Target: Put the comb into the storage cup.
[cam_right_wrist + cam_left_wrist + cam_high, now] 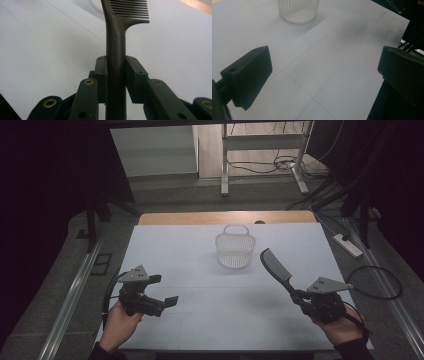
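One comb (115, 50) clamped by its handle in right tool (116, 72); basket (233, 249) beyond.

Lab-style recording space, white gridded tabletop (200, 285) under both tools, dark curtains either side of them, metal frame legs (224, 165) and loose cables (280, 165) on the floor far beyond, power strip (347, 245) past the right tool (300, 296), floor rails alongside

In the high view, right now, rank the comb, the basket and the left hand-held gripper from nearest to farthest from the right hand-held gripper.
1. Comb: clamped in the right hand-held gripper, angled up and left from it.
2. Basket: mid-table, past the comb's tip.
3. Left hand-held gripper: across the table, at its near left.
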`<state>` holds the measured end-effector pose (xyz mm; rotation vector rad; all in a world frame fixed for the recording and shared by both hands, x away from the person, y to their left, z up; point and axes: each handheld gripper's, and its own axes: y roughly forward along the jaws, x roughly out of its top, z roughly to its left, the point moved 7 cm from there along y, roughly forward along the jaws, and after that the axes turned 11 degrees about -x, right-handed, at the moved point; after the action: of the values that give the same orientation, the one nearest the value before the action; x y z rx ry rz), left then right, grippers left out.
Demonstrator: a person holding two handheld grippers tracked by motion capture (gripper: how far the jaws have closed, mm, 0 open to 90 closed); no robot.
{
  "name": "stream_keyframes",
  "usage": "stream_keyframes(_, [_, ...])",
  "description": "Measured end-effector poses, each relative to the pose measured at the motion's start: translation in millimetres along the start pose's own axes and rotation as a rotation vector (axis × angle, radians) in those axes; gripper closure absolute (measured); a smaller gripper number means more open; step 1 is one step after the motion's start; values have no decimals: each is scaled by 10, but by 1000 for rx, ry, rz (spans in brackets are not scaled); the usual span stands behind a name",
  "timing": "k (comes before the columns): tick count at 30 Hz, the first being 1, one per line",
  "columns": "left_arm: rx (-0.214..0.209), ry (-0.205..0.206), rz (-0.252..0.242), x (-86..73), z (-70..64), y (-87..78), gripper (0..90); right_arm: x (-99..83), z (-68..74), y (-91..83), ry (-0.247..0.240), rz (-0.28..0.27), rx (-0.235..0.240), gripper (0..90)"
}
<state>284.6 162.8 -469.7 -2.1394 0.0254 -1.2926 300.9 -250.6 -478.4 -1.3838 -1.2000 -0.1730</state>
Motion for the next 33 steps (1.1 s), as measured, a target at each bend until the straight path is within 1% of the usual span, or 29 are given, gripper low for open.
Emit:
stream_keyframes(1, [0,0,0,0,0,0,4,9,7,-6,-1,-5,1,728])
stream_keyframes(3, [-3,0,-2,49,1,43,3,26,23,-16,-3,-13,3,728])
stream_keyframes(4, [2,-5,6,62,-1,54,3,35,30,-18,-7,-18,2,728])
stream_keyframes(7, [9,-2,6,91,-7,83,0,61,60,-33,-8,-29,9,728])
stream_keyframes(14, [-14,-10,-4,191,-34,172,0,122,130,-57,-18,-54,21,728])
stream_keyframes(16, [-19,-2,-8,255,-45,201,0,143,148,-63,-19,-63,25,728])
stream_keyframes(18, [-20,1,-9,280,-48,213,0,152,156,-65,-21,-67,27,728])
stream_keyframes(22, [-21,19,-1,377,-58,266,0,183,195,-70,-23,-77,36,728])
stream_keyframes(25, [-29,30,2,448,-76,320,0,208,222,-73,-29,-87,38,728])
stream_keyframes(26, [-34,38,4,493,-85,361,0,224,239,-74,-31,-93,39,728])
stream_keyframes(27, [-34,38,4,493,-85,361,0,224,239,-74,-31,-93,39,728])
stream_keyframes(29, [-37,49,14,548,-93,414,0,243,262,-72,-36,-99,40,728])
stream_keyframes(33, [-43,51,15,609,-79,467,0,262,291,-66,-38,-106,44,728])
